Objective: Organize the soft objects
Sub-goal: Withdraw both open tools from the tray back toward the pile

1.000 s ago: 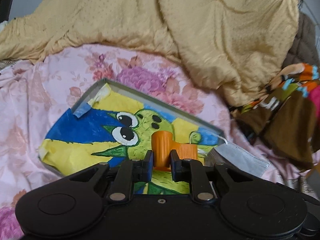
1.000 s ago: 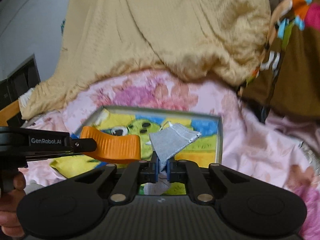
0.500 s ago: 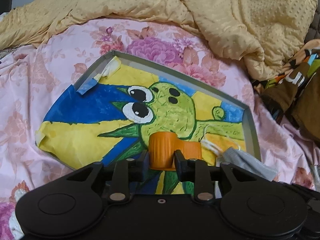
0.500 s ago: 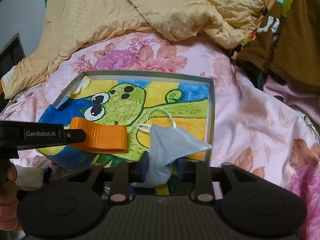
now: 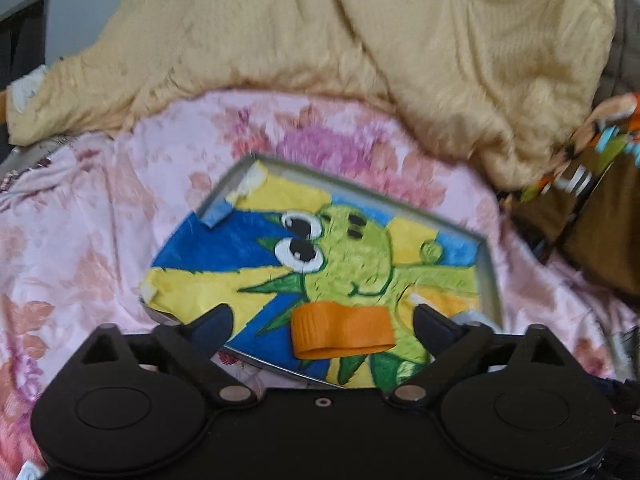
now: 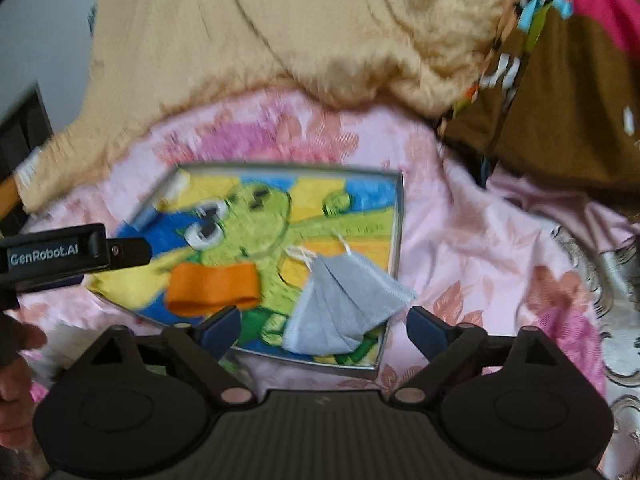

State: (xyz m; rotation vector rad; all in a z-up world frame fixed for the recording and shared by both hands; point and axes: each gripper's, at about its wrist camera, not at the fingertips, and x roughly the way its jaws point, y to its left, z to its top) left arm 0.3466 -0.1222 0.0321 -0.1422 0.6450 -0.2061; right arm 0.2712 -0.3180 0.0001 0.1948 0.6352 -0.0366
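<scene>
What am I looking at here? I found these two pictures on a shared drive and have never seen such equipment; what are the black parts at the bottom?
No robot here: a person holds a two-finger gripper in each hand, and a fisheye camera on each looks forward along its fingers. One picture comes from the left gripper, the other from the right gripper; the black shapes at the bottom are their own bodies.

Ahead lies a bed with a pink floral sheet and a rumpled yellow blanket. On the sheet sits a shallow tray lined with a cartoon drawing. In it lie an orange band and a grey face mask, whose corner overhangs the tray's rim.

Both grippers have just been opening; their jaws stand wide and hold nothing, with band and mask lying loose in the tray.
</scene>
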